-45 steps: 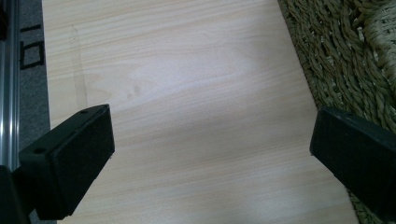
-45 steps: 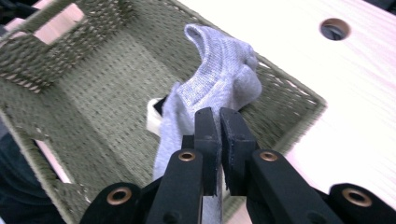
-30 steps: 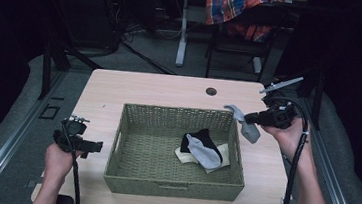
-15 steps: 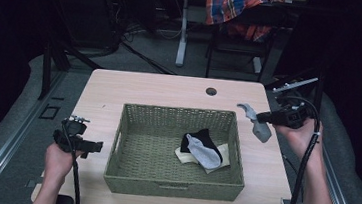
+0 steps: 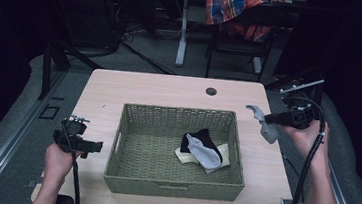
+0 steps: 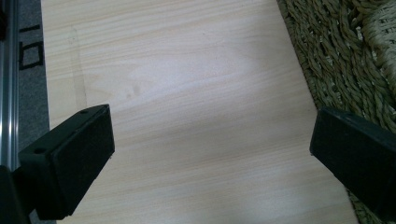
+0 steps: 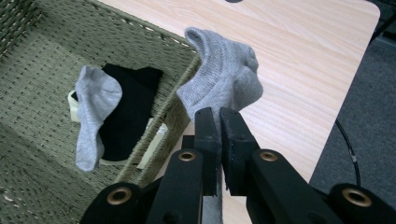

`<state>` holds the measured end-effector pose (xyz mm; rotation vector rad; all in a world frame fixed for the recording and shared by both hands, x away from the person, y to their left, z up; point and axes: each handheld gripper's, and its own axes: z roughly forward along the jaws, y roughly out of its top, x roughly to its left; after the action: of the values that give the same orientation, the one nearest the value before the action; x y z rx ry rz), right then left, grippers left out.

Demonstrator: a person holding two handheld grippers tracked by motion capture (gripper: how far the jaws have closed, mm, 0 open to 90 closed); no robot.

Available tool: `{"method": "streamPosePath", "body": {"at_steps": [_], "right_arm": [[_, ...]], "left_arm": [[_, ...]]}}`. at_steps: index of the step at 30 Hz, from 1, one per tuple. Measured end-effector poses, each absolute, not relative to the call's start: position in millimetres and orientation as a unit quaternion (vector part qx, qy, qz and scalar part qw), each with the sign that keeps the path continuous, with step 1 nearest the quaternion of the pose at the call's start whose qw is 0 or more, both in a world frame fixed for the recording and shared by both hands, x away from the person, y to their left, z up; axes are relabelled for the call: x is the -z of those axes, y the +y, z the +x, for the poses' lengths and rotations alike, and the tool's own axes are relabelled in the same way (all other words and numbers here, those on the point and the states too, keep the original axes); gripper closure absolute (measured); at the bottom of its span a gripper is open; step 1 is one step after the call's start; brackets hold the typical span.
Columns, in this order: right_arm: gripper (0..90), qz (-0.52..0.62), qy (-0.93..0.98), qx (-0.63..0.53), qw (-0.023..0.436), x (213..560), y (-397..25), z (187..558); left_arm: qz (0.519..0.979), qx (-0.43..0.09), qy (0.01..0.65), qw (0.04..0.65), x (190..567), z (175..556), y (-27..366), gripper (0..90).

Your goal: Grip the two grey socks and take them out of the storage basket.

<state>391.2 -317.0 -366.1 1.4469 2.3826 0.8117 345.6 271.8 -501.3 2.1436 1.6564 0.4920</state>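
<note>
The right hand-held gripper is clamped on a grey sock, which hangs above the bench just outside the right wall of the wicker basket; a second ago it was nearer the basket's back right corner, and it has since drifted outward to the right. The left hand-held gripper stays spread wide over bare bench left of the basket, unchanged. Inside the basket, another grey sock lies on a black sock as before.
</note>
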Motion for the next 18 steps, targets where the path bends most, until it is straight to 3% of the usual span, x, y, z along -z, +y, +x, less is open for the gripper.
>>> {"method": "streamPosePath", "body": {"at_steps": [18], "right_arm": [[86.4,0.53,0.803,-0.257,0.093,395,-333,406]], "left_arm": [[0.764,-0.176,0.59,0.194,501,346,272,0.0]]}}
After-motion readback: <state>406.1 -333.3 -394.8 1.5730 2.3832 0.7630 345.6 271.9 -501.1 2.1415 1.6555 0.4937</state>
